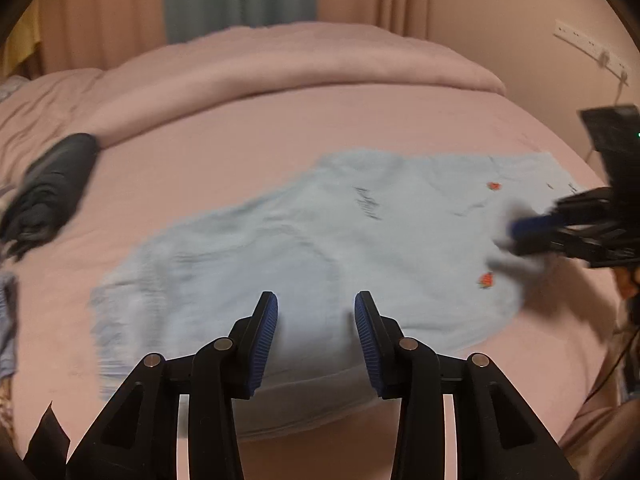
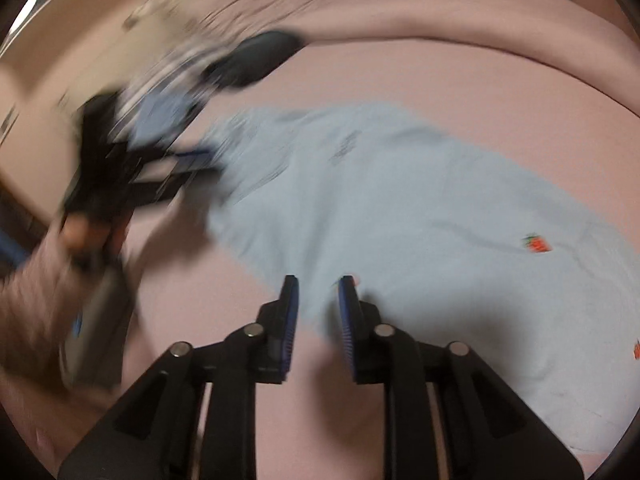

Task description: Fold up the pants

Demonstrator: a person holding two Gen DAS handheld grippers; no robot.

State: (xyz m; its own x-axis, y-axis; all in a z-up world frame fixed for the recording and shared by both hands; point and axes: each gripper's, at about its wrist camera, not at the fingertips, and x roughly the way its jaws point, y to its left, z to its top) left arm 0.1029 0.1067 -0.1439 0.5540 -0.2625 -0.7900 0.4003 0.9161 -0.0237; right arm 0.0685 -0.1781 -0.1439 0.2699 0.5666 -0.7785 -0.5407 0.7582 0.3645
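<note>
While the light blue pants (image 1: 320,248) lie spread out on the pink bed sheet (image 1: 240,140), both grippers are above them with nothing between the fingers; the left gripper (image 1: 316,320) has its blue pads wide apart over the near edge of the cloth; the right gripper (image 2: 318,300) also stands released, its jaws parted by a narrower gap, at the edge of the pants; small red prints (image 2: 538,245) are seen on the fabric; a dark folded garment (image 1: 52,188) lies apart on the sheet, near the rolled pink blanket (image 1: 300,64); both views are blurred.
</note>
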